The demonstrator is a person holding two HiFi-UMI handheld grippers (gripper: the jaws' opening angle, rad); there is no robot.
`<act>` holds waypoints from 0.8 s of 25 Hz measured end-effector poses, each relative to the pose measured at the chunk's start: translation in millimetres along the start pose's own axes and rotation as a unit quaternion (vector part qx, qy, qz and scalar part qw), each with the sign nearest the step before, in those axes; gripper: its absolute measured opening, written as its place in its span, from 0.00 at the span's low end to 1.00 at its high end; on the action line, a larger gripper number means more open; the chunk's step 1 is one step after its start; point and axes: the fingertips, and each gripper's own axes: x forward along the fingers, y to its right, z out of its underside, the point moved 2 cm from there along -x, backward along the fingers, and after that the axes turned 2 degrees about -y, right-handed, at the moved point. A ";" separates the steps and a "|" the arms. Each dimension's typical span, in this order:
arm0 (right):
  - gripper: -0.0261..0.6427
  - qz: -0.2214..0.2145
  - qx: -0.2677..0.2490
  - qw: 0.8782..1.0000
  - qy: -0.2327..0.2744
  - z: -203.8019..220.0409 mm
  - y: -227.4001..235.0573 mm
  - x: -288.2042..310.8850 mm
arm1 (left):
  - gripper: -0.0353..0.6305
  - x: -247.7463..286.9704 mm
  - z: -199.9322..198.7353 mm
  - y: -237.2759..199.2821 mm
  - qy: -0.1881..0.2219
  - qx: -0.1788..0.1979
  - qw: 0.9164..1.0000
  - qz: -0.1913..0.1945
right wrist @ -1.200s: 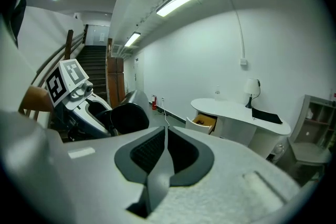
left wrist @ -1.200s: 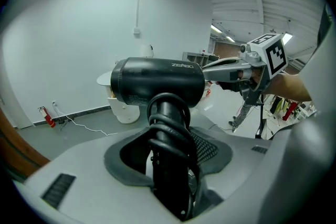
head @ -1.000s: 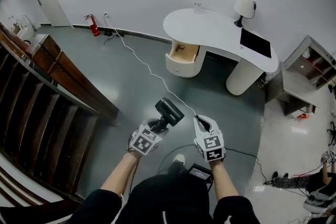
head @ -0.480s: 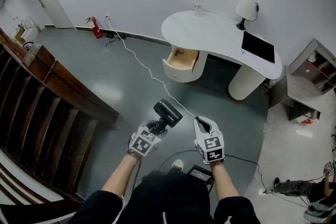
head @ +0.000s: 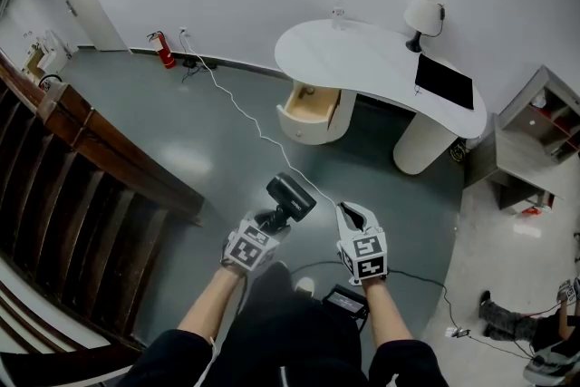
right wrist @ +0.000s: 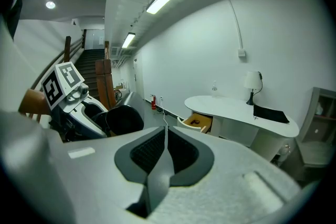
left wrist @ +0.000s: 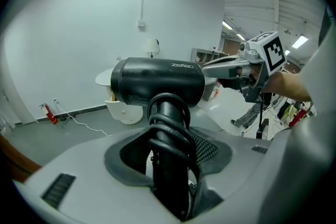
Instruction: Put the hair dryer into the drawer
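hair dryer (head: 291, 194) in left tool (head: 274, 217), drawer (head: 311, 105) ahead under desk (head: 362, 59), seemingly open

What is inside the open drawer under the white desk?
The drawer shows light wood and one small dark thing, too small to identify. In the right gripper view, its front panel covers the lower part of the inside.

The curved white table (head: 362, 59) stands by the wall on the grey floor (head: 181, 140). On its top are a white lamp (head: 422, 14), a clear bottle (head: 338, 10) and a flat black rectangle (head: 444, 79). The drawer (head: 310, 102) in its rounded pedestal is pulled open. A white cable (head: 243, 111) trails across the floor, and a red fire extinguisher (head: 162, 48) stands by the wall.
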 end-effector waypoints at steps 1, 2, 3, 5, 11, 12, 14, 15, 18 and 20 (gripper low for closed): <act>0.05 0.000 0.001 1.000 -0.003 1.3 1.0 1.4 | 0.38 1.7 -1.2 0.2 0.001 -0.001 1.000 0.001; 0.05 0.000 0.002 1.000 -0.004 2.4 1.9 2.9 | 0.38 3.7 -2.5 -0.1 0.001 -0.001 1.000 0.001; 0.05 0.000 0.002 1.000 -0.006 3.1 2.3 4.7 | 0.38 5.8 -3.6 -0.9 0.002 -0.001 1.000 0.002; 0.05 -0.002 0.001 1.000 -0.008 4.0 2.1 9.3 | 0.38 9.7 -4.8 -3.7 0.002 0.000 1.000 0.003; 0.05 0.000 -0.007 1.000 -0.017 -2.6 13.2 27.7 | 0.38 21.6 -10.4 -15.8 0.001 0.000 1.000 0.016; 0.05 0.001 -0.006 1.000 -0.018 -4.6 15.7 31.9 | 0.38 24.3 -11.8 -19.9 0.000 0.000 1.000 0.018; 0.05 0.004 -0.006 1.000 -0.021 -7.9 20.4 42.5 | 0.38 30.8 -16.3 -30.0 0.000 0.001 1.000 0.022; 0.05 0.005 -0.006 1.000 -0.022 -9.5 22.8 48.3 | 0.38 34.4 -19.3 -35.6 0.000 0.003 1.000 0.023; 0.05 0.009 -0.003 1.000 -0.029 -15.8 28.7 66.6 | 0.38 44.5 -28.7 -53.8 -0.001 0.008 1.000 0.027; 0.05 0.011 0.000 0.999 -0.033 -22.1 32.1 80.0 | 0.38 50.0 -35.3 -67.4 -0.003 0.011 0.999 0.031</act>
